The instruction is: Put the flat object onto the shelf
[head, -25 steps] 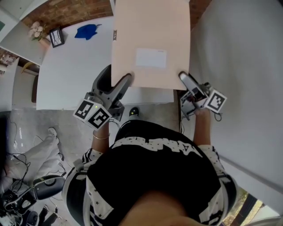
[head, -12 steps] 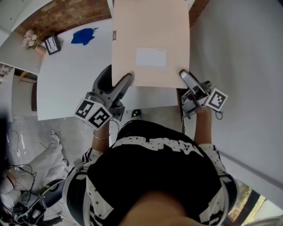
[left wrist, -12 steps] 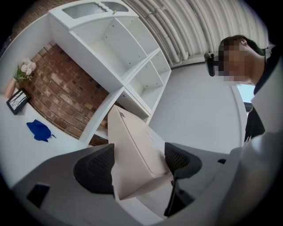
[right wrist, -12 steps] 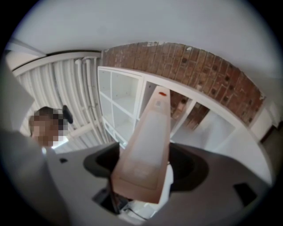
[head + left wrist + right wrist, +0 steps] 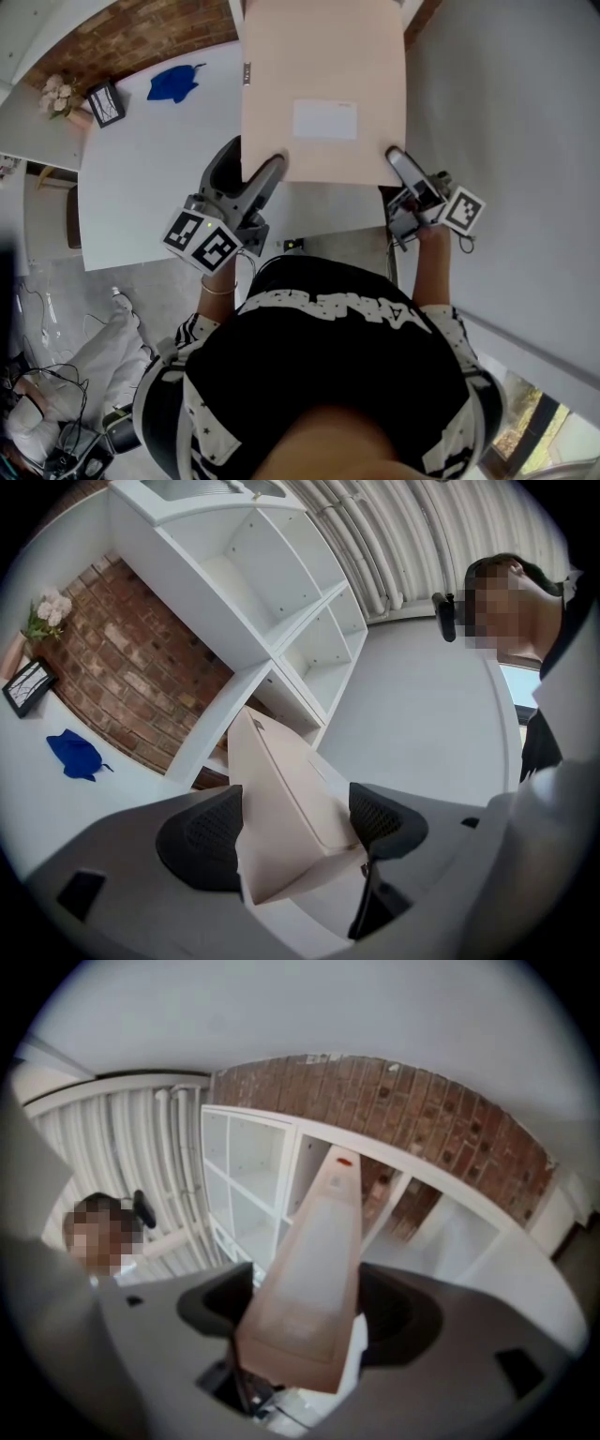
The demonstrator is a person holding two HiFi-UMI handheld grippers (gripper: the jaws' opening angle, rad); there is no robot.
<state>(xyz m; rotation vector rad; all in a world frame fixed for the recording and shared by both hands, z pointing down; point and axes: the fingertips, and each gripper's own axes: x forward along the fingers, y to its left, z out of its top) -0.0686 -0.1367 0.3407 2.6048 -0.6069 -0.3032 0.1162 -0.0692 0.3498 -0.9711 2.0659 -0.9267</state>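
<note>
A large flat beige envelope (image 5: 323, 89) with a white label is held up in front of me, its near edge pinched at both corners. My left gripper (image 5: 274, 167) is shut on the near left corner and my right gripper (image 5: 394, 157) is shut on the near right corner. In the left gripper view the envelope (image 5: 281, 799) runs between the two black pads toward the white shelf unit (image 5: 281, 602). In the right gripper view the envelope (image 5: 314, 1279) points at the shelf's open compartments (image 5: 272, 1185) in front of a brick wall.
A white table (image 5: 150, 169) lies below, carrying a blue cloth (image 5: 173, 82), a small framed picture (image 5: 105, 101) and a flower bunch (image 5: 54, 92). A white wall (image 5: 506, 141) stands to the right. Cables and clutter lie on the floor at lower left (image 5: 56, 412).
The envelope stays held by both grippers and has shifted very slightly. The scene below has slid left and down as I move forward.
</note>
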